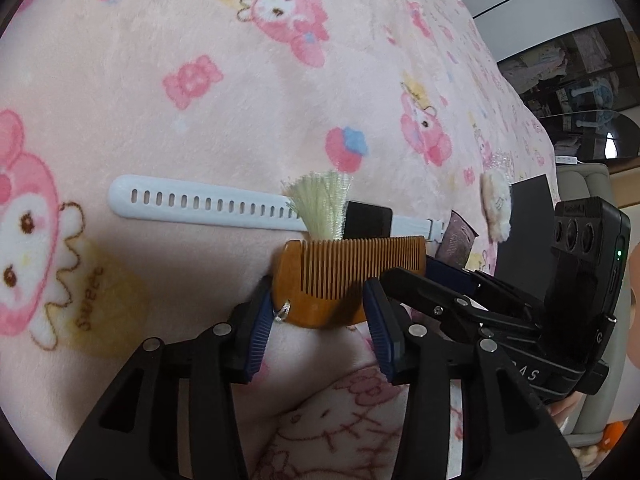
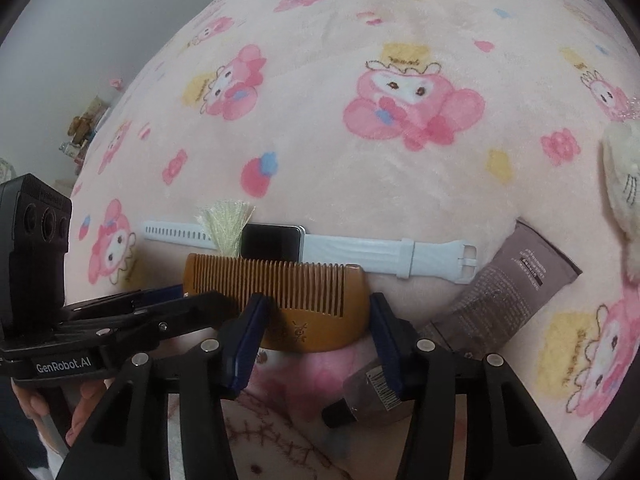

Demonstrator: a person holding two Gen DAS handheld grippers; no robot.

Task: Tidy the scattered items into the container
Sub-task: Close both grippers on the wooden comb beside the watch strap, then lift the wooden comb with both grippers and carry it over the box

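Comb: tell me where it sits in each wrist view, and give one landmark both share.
Left wrist: comb low centre, between this gripper's fingers, just below the watch.
Right wrist: comb low centre-left, between this gripper's fingers, below the watch.
Shared landmark: the watch's black face beside the pale tassel.

Amber comb (image 1: 340, 280), white watch (image 1: 208, 204) (pink cartoon blanket (image 1: 200, 120)).
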